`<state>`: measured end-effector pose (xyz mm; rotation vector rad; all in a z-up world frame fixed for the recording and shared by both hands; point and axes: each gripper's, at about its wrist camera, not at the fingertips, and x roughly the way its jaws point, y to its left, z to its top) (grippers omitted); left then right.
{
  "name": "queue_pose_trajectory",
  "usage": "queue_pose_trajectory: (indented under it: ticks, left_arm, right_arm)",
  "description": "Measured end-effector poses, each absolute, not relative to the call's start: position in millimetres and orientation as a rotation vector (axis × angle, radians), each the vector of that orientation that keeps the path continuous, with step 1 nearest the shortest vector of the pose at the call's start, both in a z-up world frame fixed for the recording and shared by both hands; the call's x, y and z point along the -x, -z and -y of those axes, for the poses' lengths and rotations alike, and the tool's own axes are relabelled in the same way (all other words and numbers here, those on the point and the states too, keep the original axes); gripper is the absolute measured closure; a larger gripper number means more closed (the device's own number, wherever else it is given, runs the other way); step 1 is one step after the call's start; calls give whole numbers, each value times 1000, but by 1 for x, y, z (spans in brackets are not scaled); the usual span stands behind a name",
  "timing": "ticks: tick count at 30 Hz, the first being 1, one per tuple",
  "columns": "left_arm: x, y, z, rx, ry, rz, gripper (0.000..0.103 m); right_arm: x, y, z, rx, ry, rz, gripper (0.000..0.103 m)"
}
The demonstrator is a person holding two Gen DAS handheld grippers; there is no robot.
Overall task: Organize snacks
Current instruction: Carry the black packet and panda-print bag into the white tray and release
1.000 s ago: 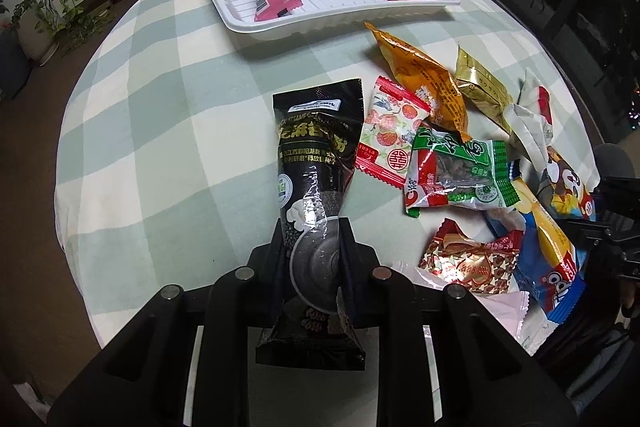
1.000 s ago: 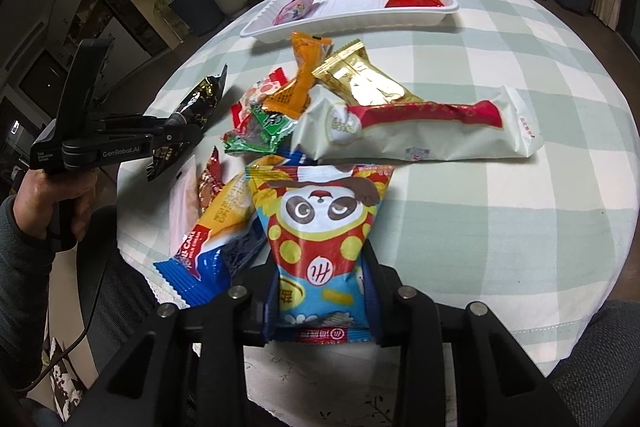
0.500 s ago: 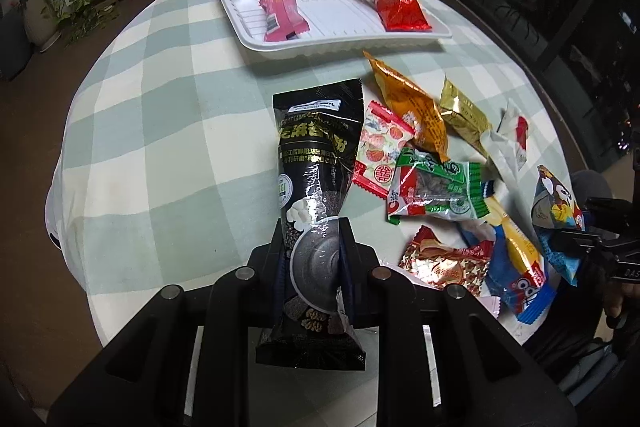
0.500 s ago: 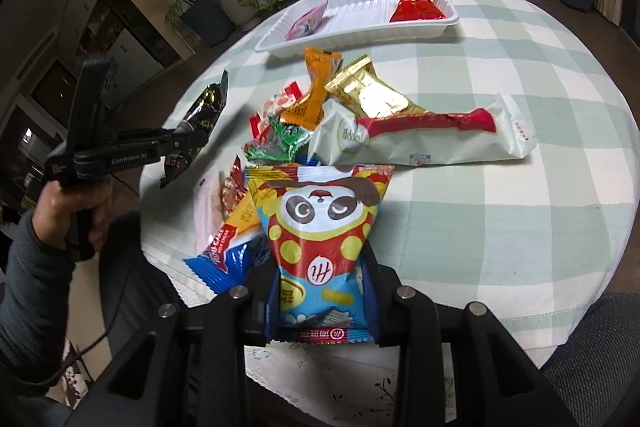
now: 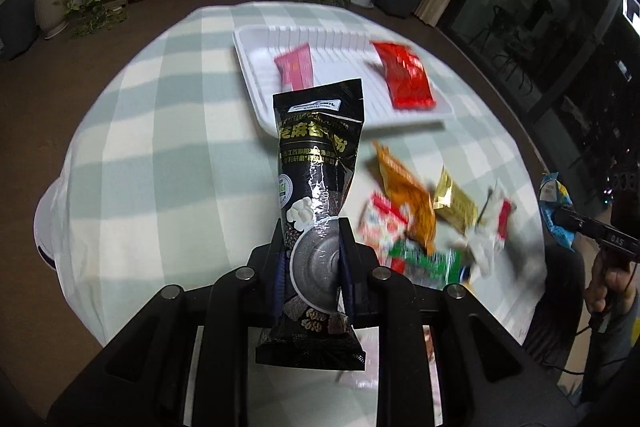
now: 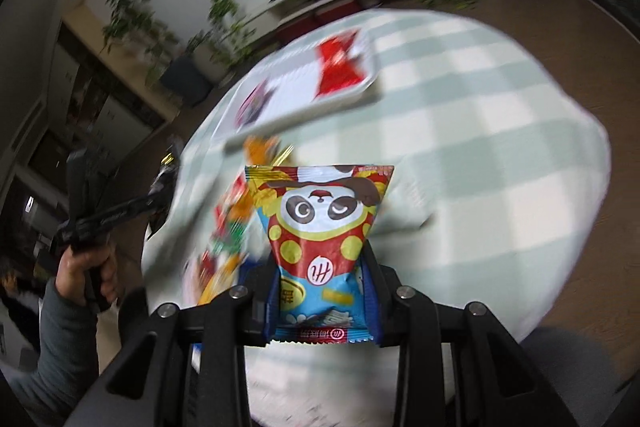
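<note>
Indoors, checked round table [image 5: 168, 155], white tray [image 5: 256, 83], left claw [image 5: 312, 247] clamping black packet [image 5: 316, 163], right claw [image 6: 320, 267] gripping panda packet [image 6: 320, 227].

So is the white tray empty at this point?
No, the white tray already holds a pink packet near its left end and a red packet toward its right.
</note>
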<state>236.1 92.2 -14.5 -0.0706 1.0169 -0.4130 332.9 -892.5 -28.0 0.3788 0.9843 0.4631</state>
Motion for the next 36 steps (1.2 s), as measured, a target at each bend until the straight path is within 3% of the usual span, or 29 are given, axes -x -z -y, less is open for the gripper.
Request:
queue_pose_trajectory:
  ticks: [6,15,22,36]
  left_arm:
    - [-291,-17,-79,89,400,-971,83]
    - [-393,-15,-52,71,333,-995,83]
    - [-434,21,-47,59,283,-1046,83]
    - [-451,62,-24,1,280,-1066,82]
  right_arm:
    - [-392,-12,914,-436,-417,-873,67]
    - [-482,-66,822,-296,-580,-783,67]
    - [-544,-19,757,-180,-557,-910,67]
    - [-581,53,713,-35,-486,-1053,67]
